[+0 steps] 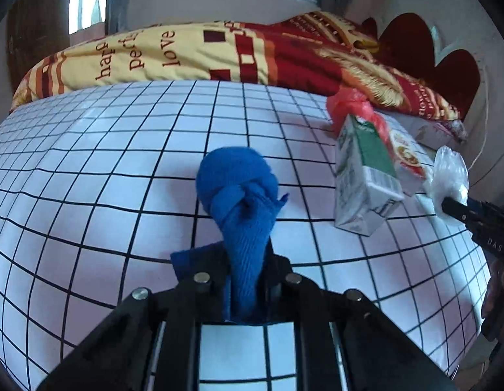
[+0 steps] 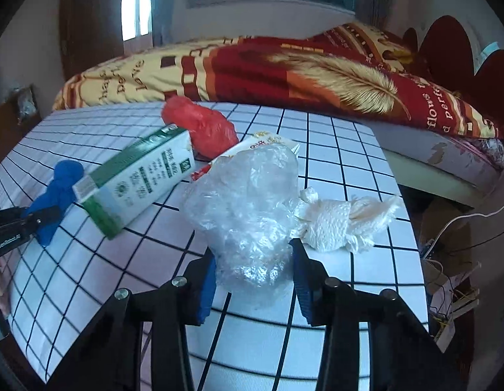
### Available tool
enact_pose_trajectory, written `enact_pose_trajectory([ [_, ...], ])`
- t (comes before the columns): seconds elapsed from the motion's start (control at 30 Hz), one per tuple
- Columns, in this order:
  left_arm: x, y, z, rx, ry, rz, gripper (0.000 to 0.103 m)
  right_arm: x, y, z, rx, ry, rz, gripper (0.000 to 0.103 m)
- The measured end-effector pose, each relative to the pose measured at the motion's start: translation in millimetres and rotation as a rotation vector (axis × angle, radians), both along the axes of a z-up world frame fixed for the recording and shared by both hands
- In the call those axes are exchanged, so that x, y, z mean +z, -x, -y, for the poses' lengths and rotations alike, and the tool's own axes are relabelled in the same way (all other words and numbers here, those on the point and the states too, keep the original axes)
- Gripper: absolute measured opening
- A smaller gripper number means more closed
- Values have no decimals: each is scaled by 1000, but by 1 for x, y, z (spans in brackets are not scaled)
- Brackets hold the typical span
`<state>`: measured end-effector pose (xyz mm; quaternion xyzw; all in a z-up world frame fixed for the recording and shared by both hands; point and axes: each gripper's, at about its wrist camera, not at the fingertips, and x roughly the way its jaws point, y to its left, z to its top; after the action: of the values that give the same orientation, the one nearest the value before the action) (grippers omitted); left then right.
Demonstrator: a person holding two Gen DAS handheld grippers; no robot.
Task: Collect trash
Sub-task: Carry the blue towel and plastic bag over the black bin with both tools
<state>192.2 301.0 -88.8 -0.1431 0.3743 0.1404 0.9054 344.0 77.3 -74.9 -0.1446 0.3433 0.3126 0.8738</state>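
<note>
A knotted blue cloth [image 1: 235, 182] lies on the checked tablecloth [image 1: 105, 163], and my left gripper [image 1: 247, 254] is shut on its tail end. The right wrist view shows the same cloth [image 2: 64, 179] at far left, with the left gripper [image 2: 40, 215] on it. My right gripper [image 2: 253, 270] is shut on a crumpled clear plastic bag [image 2: 248, 202], its blue pads pressing both sides. The left wrist view has that bag [image 1: 449, 169] at the right gripper's [image 1: 450, 207] tip. A crumpled white tissue [image 2: 333, 224] lies just right of the bag.
A green-and-white drink carton [image 2: 138, 176] lies tilted between the two grippers, leaning on a flat printed box [image 2: 268, 140]. Behind them sits a red plastic bag [image 2: 203, 127]. A bed with a red and yellow quilt [image 2: 284, 71] runs along the table's far edge. Cables [image 2: 447, 260] hang off to the right.
</note>
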Motion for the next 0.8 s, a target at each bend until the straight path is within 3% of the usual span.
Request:
enact_pose_trajectory([
  [0.3,30,29,29,-59,-11,123,13,23,45,36,23,-68,46,44],
  [0.53,52,49,64,-129,6,197,12,39,89,93,11,-103,78,44],
  [0.8,53,72,113,-190,-18,217,12,46,134,161,-49,-98,126,44],
])
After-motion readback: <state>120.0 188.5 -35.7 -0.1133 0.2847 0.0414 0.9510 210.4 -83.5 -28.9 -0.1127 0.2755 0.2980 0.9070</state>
